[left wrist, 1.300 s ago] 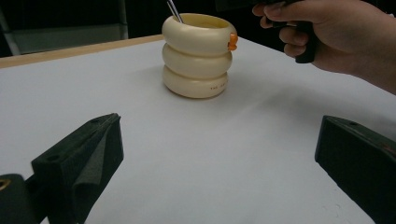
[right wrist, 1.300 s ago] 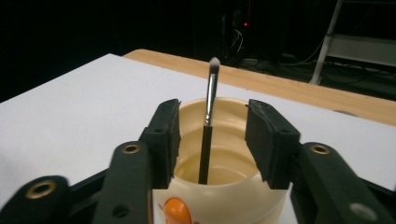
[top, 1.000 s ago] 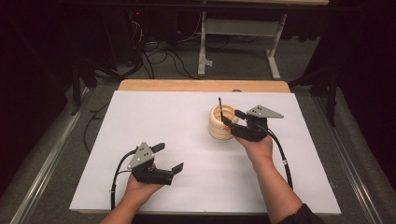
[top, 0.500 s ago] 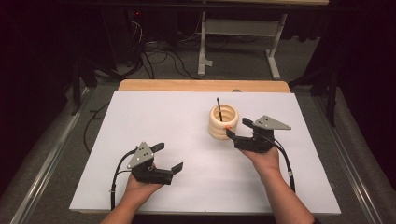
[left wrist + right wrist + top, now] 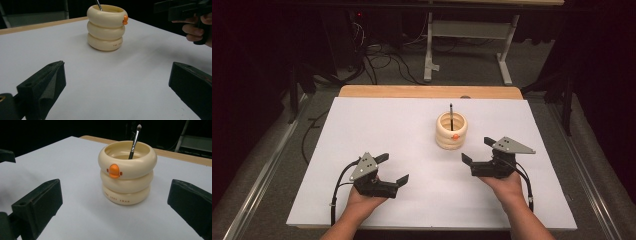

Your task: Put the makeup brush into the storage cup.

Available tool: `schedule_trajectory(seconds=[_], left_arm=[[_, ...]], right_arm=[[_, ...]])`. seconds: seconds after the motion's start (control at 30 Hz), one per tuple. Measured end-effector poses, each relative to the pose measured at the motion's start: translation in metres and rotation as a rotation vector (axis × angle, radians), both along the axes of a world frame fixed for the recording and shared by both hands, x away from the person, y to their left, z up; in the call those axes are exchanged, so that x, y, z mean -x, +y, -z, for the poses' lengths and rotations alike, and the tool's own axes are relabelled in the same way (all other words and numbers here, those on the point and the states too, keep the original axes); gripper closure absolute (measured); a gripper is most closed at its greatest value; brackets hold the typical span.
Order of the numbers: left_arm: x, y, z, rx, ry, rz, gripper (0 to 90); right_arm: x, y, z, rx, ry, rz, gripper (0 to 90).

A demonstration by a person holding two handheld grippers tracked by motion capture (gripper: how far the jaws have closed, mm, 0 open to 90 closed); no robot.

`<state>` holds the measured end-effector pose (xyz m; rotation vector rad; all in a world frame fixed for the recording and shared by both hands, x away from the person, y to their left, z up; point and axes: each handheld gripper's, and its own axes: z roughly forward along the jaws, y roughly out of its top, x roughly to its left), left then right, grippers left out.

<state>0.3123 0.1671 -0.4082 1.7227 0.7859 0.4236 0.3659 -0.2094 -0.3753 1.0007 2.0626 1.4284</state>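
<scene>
Jaws of the right hand-held gripper (image 5: 477, 151) have just been opening and stand wide with nothing between them, near the cream ringed holder (image 5: 451, 131) but apart from it on the tabletop (image 5: 387, 125). A brush (image 5: 134, 139) leans inside, its lower end hidden. The left hand-held gripper (image 5: 393, 169) is wide open, empty.

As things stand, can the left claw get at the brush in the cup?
Probably yes. The left claw is open, and bare table lies between it and the cup. The brush sticks up above the rim, and the right claw sits clear of it.
</scene>
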Motion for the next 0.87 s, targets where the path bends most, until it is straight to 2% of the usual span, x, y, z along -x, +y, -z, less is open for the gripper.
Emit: schedule_trajectory(seconds=[0.33, 0.43, 0.47, 0.5, 0.63, 0.87], left_arm=[[0.000, -0.001, 0.001, 0.002, 0.004, 0.000, 1.8], [0.000, -0.001, 0.001, 0.006, 0.005, 0.000, 1.8], [0.000, -0.001, 0.000, 0.007, 0.005, 0.000, 1.8], [0.000, -0.001, 0.000, 0.009, 0.005, 0.000, 1.8], [0.001, -0.002, -0.001, 0.014, 0.004, 0.002, 1.8], [0.003, -0.002, -0.001, 0.017, 0.002, 0.003, 1.6]], right_arm=[[0.021, -0.019, 0.002, -0.003, -0.017, 0.018, 1.4], [0.026, -0.025, 0.005, -0.008, -0.049, 0.038, 1.4], [0.027, -0.027, 0.006, -0.014, -0.059, 0.046, 1.4], [0.028, -0.029, 0.008, -0.037, -0.044, 0.047, 1.5], [0.029, -0.030, 0.010, -0.016, -0.056, 0.049, 1.5], [0.032, -0.028, 0.008, -0.030, -0.073, 0.041, 1.5]])
